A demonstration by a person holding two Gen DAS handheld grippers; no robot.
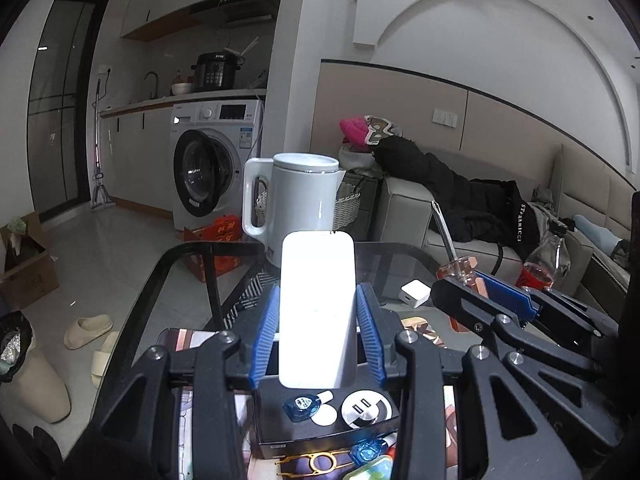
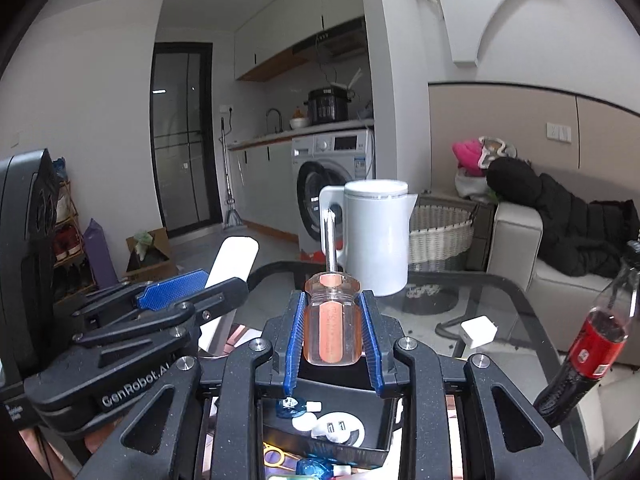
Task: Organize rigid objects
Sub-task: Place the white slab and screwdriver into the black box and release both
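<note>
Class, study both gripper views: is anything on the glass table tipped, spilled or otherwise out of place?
Nothing is spilled or broken. One oddity: the cola bottle at the table's right edge looks steeply tilted, though fisheye distortion may exaggerate that. The kettle stands upright and the white charger lies loose on the glass.

Black tray (image 1: 280,438): far part hidden behind the white block (image 1: 318,308). Small items at near edge cut off. Cola bottle (image 2: 592,344) base out of frame, right. Screwdriver (image 2: 330,320) handle print unreadable.
</note>
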